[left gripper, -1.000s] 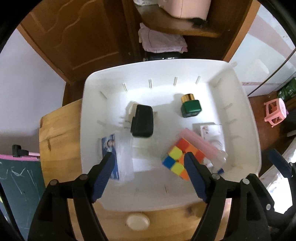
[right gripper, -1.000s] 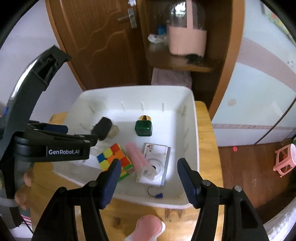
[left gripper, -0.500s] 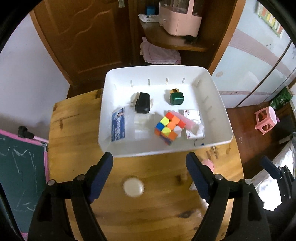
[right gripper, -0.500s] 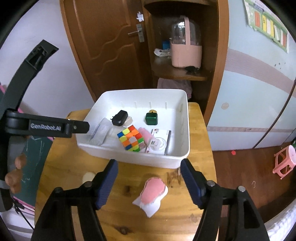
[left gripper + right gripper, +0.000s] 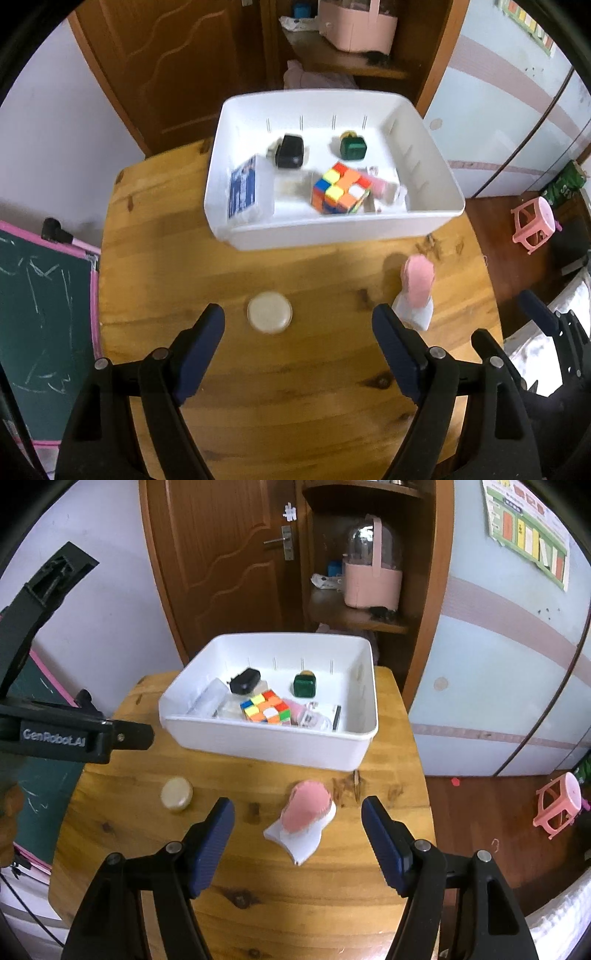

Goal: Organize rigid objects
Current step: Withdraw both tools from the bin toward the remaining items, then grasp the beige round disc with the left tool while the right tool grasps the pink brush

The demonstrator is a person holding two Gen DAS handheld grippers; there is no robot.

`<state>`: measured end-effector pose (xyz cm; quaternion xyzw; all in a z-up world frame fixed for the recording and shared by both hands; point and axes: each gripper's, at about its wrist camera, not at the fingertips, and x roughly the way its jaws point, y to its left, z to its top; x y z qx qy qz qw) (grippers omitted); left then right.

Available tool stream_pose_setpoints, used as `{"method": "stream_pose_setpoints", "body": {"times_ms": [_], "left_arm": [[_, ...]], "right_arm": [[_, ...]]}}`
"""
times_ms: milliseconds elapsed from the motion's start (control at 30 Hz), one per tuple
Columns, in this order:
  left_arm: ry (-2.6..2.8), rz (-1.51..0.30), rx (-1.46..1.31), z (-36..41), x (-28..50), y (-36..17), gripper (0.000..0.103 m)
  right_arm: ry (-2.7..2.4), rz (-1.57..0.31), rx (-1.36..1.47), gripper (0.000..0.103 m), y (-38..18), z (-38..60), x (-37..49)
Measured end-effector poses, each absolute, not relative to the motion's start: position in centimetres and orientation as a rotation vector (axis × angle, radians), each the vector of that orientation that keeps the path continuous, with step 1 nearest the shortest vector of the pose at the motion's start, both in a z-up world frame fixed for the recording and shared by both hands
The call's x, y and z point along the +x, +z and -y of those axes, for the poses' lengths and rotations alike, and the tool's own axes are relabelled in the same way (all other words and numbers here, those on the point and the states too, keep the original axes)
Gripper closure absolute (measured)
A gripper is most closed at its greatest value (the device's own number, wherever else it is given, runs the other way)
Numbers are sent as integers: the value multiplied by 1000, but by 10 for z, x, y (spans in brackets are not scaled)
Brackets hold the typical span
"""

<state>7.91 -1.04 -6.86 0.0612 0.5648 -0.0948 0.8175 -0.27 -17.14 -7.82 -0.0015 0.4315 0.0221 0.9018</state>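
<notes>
On the far left a green chalkboard (image 5: pixel 44 314) with a pink frame leans beside the wooden table (image 5: pixel 295 387). The left gripper (image 5: pixel 298 325) hangs over the near part of the table, its jaws spread wide and gripping nothing. Between its fingers, just ahead, a small round cream lid (image 5: pixel 269 312) lies flat on the wood. Moving right, the white bin (image 5: pixel 332 229) sits at the far edge of the table. Inside it, from the left: a clear box with a blue card (image 5: pixel 245 190) against the left wall, a black charger (image 5: pixel 290 155) toward the back, a colourful puzzle cube (image 5: pixel 340 188) near the front wall, a green bottle with a gold cap (image 5: pixel 352 146) at the back, and a pink item just right of the cube, blurred. Right again, a pink brush on a white base (image 5: pixel 304 816) rests on the table in front of the bin, well apart from the lid. The right gripper (image 5: pixel 297 821) hovers above it, jaws wide open, the brush sitting between its fingers without touching either
</notes>
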Motion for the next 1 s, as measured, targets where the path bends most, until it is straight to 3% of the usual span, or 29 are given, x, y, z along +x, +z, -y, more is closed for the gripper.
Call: {"method": "stream_pose_setpoints", "body": {"times_ms": [567,1000], "left_arm": [[-154,-1293,97,-27,72,-139,18],[-159,-1364,112,-35,91,-186,18]], "right_arm": [[-51,-994,35,31,-165,173,-22],[-127,-989,109,31,-180,167,9]]}}
